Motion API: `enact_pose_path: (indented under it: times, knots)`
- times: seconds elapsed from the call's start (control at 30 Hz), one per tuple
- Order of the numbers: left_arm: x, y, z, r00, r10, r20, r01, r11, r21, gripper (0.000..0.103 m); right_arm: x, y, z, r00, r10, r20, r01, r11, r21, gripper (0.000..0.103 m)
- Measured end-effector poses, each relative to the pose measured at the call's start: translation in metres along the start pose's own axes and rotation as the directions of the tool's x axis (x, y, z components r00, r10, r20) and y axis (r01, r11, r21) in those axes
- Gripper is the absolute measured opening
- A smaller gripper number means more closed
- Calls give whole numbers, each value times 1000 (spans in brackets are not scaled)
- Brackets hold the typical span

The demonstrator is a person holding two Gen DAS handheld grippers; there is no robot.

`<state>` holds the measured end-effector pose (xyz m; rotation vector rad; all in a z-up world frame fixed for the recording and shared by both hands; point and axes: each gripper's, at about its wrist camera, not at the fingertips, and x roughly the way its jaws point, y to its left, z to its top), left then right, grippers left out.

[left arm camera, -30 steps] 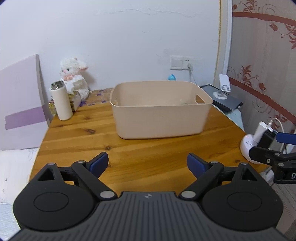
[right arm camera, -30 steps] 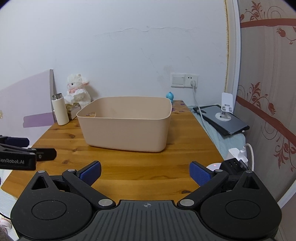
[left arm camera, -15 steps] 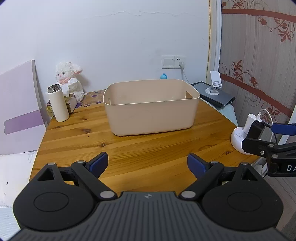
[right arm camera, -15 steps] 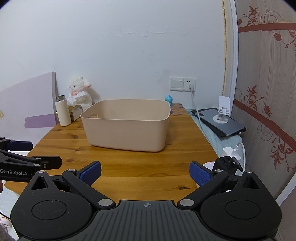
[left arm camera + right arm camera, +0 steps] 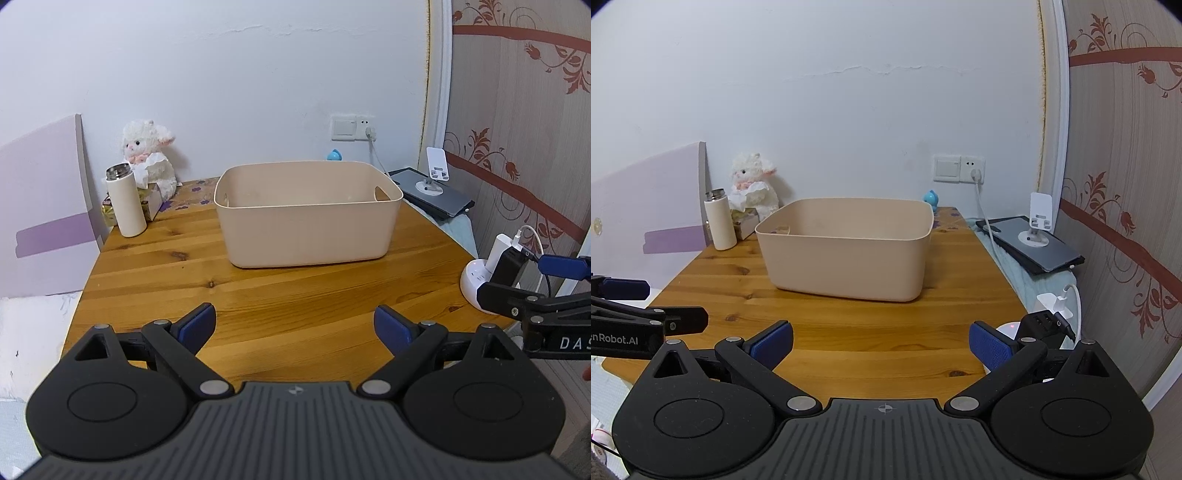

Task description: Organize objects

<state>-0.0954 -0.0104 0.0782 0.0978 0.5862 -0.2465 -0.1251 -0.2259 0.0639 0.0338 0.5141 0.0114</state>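
Grippers, left gripper [image 5: 294, 326] and right gripper [image 5: 881, 341], are hovering level at the counter's [image 5: 295, 295] near edge, fingers spread wide, gripping nothing, facing the beige bin [image 5: 308, 212].

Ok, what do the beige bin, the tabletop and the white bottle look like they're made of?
Bin: probably matte plastic, with smooth moulded walls, rounded corners and a cut-out handle.
Tabletop: wood planks with visible grain and knots, and a slight varnished sheen.
Bottle: white coated body with a shiny metal-looking rim, likely steel.

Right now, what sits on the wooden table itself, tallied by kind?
Beige bin: 1
White bottle: 1
Plush lamb: 1
Tissue box: 1
Small blue figure: 1
Total: 5
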Motion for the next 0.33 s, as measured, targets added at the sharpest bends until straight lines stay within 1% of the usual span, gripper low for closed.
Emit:
enact_pose_path:
  times: [0.1,0.33]
  knots:
    - [0,-1,-1,1000,16,-4,-16,1000,-2,93,3,-2,0,1000,4,-8,-4,1000,0,103]
    - [2,-2,0,1000,26,-5,-26,1000,-5,93,12,-3,3,1000,8,-22,-8,1000,-6,103]
